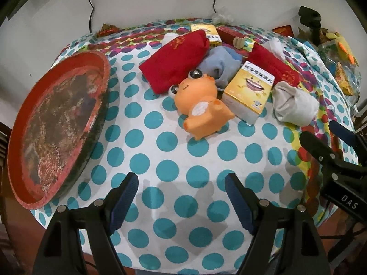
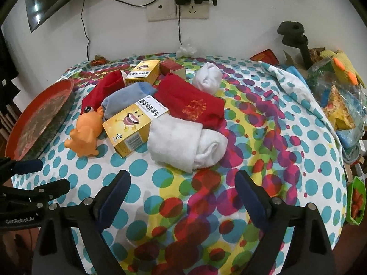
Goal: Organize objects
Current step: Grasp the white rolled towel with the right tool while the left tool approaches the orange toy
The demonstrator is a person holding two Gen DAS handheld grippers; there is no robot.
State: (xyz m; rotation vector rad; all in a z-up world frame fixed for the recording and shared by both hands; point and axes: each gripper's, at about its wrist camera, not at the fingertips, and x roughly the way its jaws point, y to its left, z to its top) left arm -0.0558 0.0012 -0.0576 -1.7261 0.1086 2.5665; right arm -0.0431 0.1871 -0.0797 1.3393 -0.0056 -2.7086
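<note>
Both tools hovered over the dotted tablecloth [image 1: 160, 142] with nothing between their jaws: the left gripper [image 1: 181, 197] stood released above bare cloth, and the right gripper [image 2: 182, 197] likewise gaped wide, pointing at the rolled white sock [image 2: 183, 142]. The clutter lay heaped at twelve o'clock from the left gripper: an orange toy [image 1: 201, 105], a yellow box [image 1: 247, 89], red cloths and a blue sock, all touching. The red tray [image 1: 57, 126] waited at ten o'clock, apparently the destination, so nothing seemed sorted yet.
</note>
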